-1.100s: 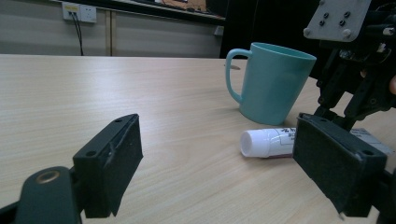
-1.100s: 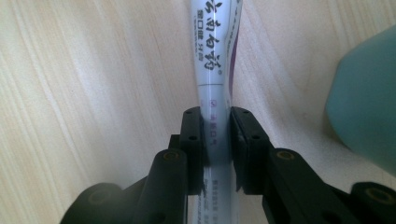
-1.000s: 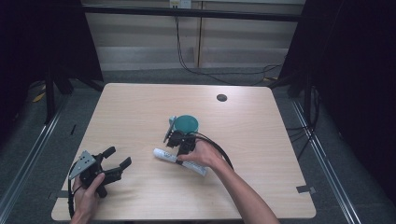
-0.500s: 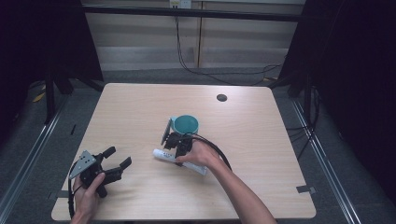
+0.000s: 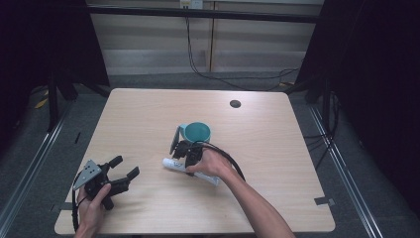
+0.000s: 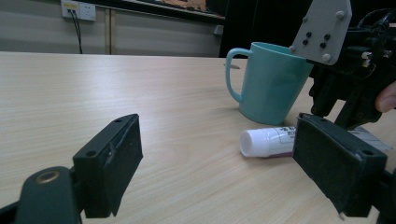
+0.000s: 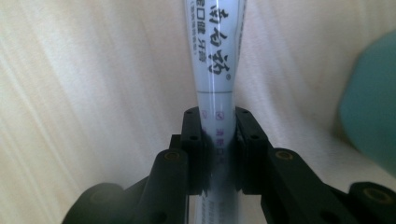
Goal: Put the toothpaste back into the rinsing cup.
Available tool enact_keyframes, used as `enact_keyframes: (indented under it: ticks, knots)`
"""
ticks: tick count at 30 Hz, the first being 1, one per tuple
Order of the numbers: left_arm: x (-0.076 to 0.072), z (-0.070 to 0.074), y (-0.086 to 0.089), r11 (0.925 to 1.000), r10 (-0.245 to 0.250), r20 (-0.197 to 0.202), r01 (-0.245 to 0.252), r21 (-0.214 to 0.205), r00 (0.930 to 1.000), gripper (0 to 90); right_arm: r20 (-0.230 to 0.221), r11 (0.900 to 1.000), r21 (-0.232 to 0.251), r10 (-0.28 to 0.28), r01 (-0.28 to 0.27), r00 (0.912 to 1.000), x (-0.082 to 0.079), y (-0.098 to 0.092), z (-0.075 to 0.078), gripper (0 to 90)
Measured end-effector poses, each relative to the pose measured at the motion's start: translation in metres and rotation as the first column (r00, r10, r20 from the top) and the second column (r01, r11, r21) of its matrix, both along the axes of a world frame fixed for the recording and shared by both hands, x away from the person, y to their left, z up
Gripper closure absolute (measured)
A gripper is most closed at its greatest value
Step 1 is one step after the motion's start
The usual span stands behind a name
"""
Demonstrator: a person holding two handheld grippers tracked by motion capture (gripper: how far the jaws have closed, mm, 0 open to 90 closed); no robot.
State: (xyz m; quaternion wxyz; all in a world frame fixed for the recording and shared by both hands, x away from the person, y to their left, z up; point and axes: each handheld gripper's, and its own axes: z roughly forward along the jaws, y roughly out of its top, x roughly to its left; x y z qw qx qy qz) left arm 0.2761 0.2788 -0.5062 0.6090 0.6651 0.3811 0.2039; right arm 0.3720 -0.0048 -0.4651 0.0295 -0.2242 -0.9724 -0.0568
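- One white tube, one teal mug, two tools on the counter.
- Tube lies mid-frame in the high view, just below the mug, cap end to the left.
- Right tool: jaws clamped on the tube body; its view reads the tube's print.
- Left tool, lower left: jaws wide apart, holding nothing; its view shows the mug handle and tube cap.

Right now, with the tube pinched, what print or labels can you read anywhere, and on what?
Tube, large dark characters running along it: Chinese print, partly readable, ending in "牙膏".
Tube, small purple print near the right claw: too blurred to read.
Tube, in the left gripper view: dark marks, too small to read.
Mug: no text.
Table: no text.
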Motion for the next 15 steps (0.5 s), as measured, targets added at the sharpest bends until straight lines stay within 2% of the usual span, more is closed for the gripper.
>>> enact_keyframes:
  ticks: [5, 15]
  knots:
    - [0.0, 0.0, 0.0, 1.0, -0.003, 0.0, 0.003, 0.001, 1.0, 15.7, -0.008, 0.9999, 0.014, 0.002, -0.002, 1.0, -0.003, -0.001, 0.001, 77.2]
    - [0.0, 0.0, 0.0, 0.9999, -0.004, 0.002, 0.004, 0.013, 1.0, 15.7, -0.028, 0.9991, 0.041, 0.001, 0.0, 0.9996, -0.007, -0.005, 0.017, 77.2]
